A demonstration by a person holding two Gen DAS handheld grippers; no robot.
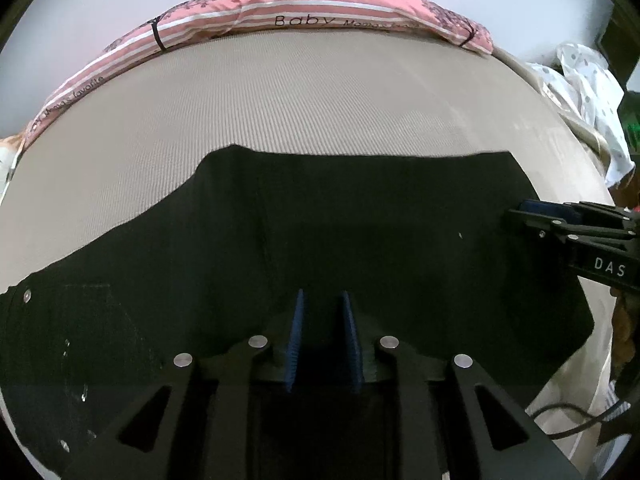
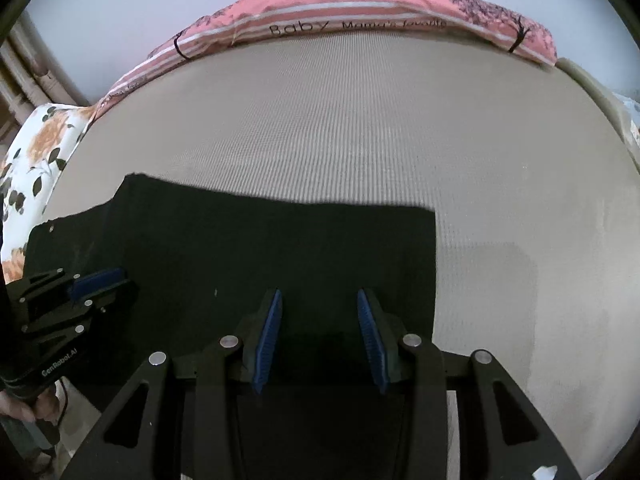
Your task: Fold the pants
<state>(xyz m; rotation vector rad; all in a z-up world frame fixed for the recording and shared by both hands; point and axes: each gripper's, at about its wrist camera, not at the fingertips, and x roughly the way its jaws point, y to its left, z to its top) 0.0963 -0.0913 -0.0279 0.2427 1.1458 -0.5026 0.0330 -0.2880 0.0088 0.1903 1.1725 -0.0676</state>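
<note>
Black pants (image 1: 320, 232) lie flat on a beige ribbed mattress (image 1: 280, 96), folded lengthwise, with a straight far edge. They also show in the right wrist view (image 2: 280, 252), their right end square-cut. My left gripper (image 1: 322, 300) hovers over the near part of the pants, jaws a narrow gap apart with nothing between them. My right gripper (image 2: 320, 296) is open over the pants' right end, empty. Each gripper shows in the other's view: the right one (image 1: 520, 210) at the pants' right edge, the left one (image 2: 120, 276) at the left.
A pink striped bumper pillow (image 1: 280, 12) lines the far edge of the mattress (image 2: 360, 120). A floral cloth (image 2: 36, 148) lies at the left. White dotted fabric (image 1: 592, 92) hangs at the right. A black cable (image 1: 576, 420) runs near the right front.
</note>
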